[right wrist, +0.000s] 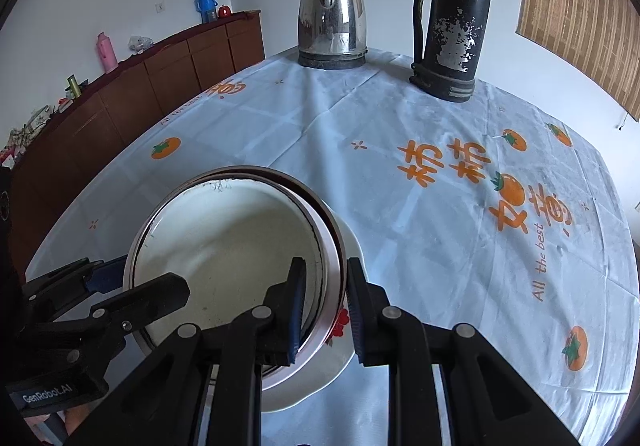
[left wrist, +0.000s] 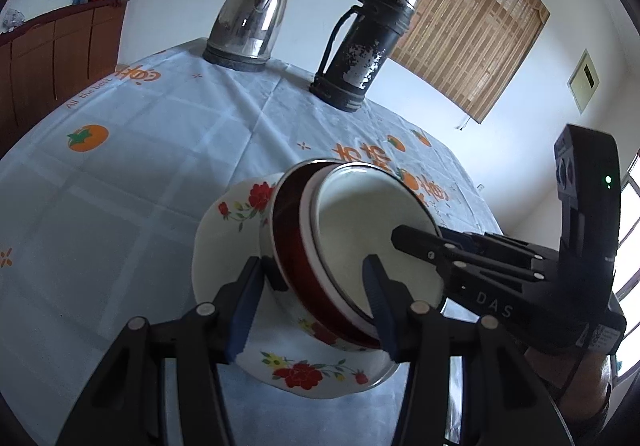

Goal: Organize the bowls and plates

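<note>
On the counter past both claws sits a flowered bowl — nested bowls inside, innermost empty. Left claw and right claw each grasp the nested bowls' rims.

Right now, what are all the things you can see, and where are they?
Bowls: three nested, tilted; outer white with red flowers, middle red, inner white; near edge of table.
Kettle: one, silver, far side of table.
Flask: one, black and worn, beside kettle.
Tablecloth: one, pale blue with orange fruit, over table.
Cabinet: one, brown, along wall, small items on top.
Blind: one, brown, on wall.
Left tongs: black, around the bowls' rims.
Right tongs: black, across the bowls' rims on the other side.
</note>
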